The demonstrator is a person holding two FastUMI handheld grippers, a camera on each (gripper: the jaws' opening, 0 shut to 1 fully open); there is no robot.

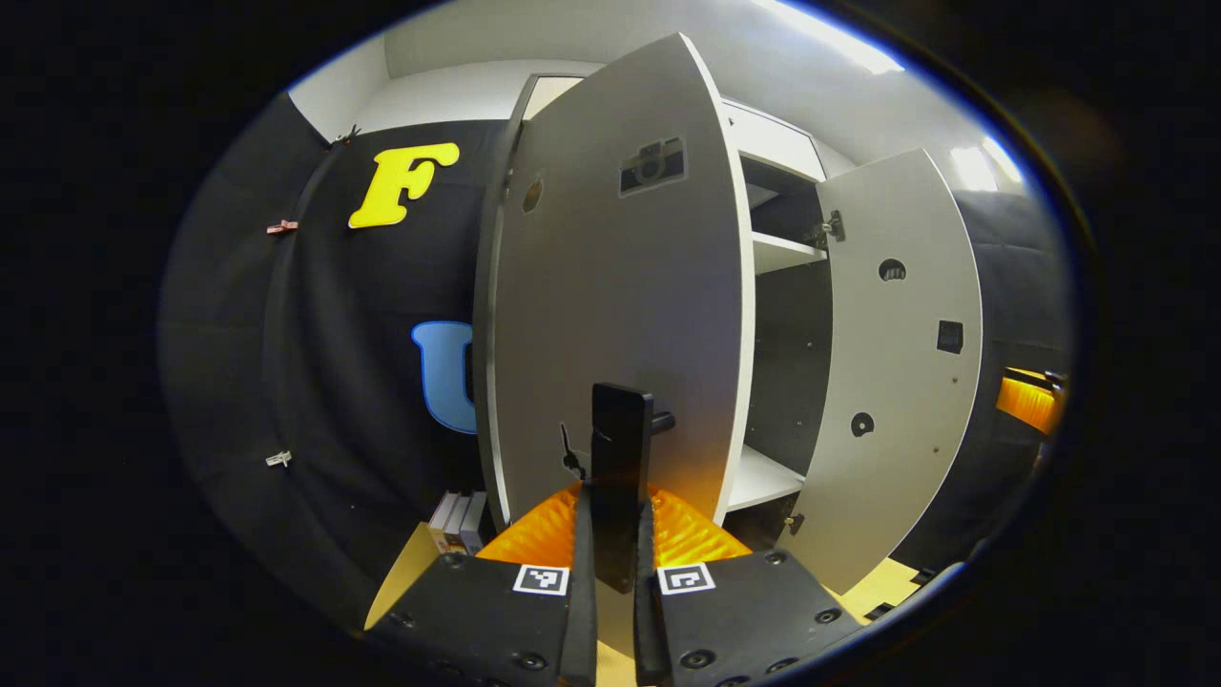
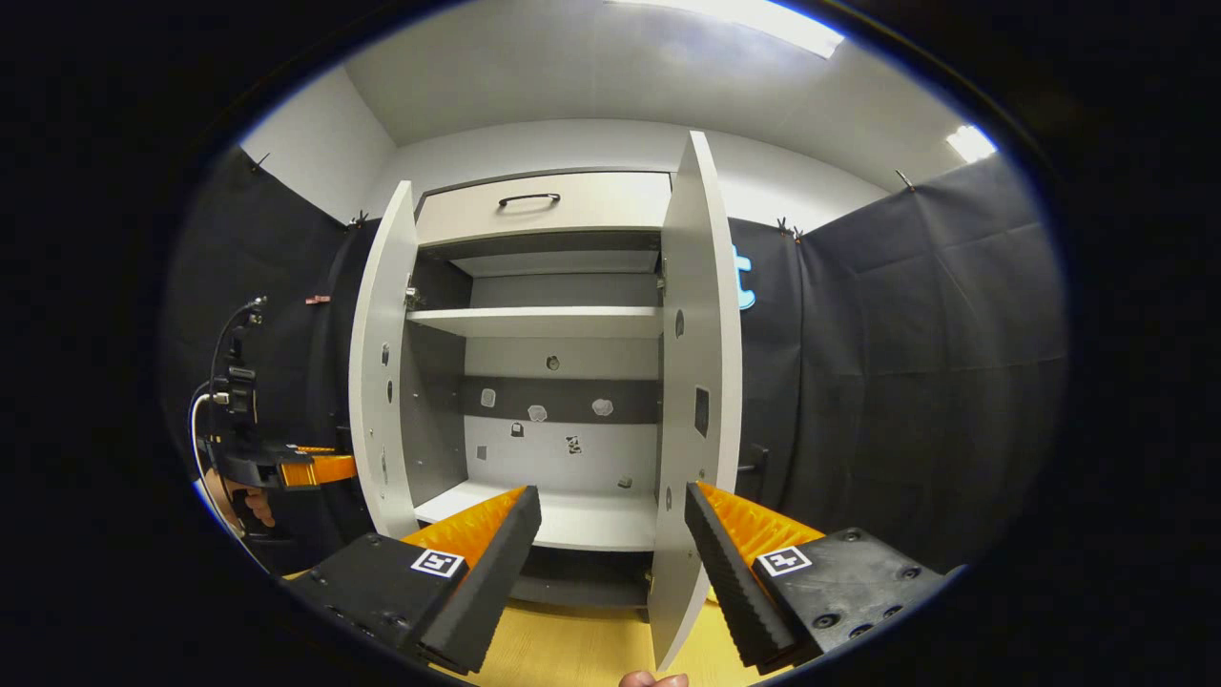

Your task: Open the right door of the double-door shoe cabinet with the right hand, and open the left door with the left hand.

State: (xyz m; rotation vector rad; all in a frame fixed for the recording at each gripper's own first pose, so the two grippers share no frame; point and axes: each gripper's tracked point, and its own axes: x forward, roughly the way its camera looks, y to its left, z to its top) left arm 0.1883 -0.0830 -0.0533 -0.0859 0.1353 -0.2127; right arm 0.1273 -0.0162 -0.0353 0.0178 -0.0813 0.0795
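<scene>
Your left gripper [image 1: 616, 534] sits nearest, its fingers closed on the black handle [image 1: 620, 448] of the left door [image 1: 610, 286]; both pads press its sides. That handle is the right place to hold: a stiff bar, narrow, probably slick under foam, so keep the pull square to the panel. Left door stands swung well out from the cabinet [image 2: 544, 205]. Judged from its look, it is a light, rigid board on hinges and should swing freely without much force.

Your right gripper [image 2: 610, 553] hangs free with fingers spread wide, holding nothing. Just beyond it the right door [image 2: 701, 324] stands edge-on, open, its handle [image 2: 754, 463] on the far face.

Shelves [image 2: 539, 322] inside are bare. A drawer [image 2: 544, 202] sits above them. Small boxes [image 1: 458, 520] stand on the floor by the left door's foot, near its sweep.
</scene>
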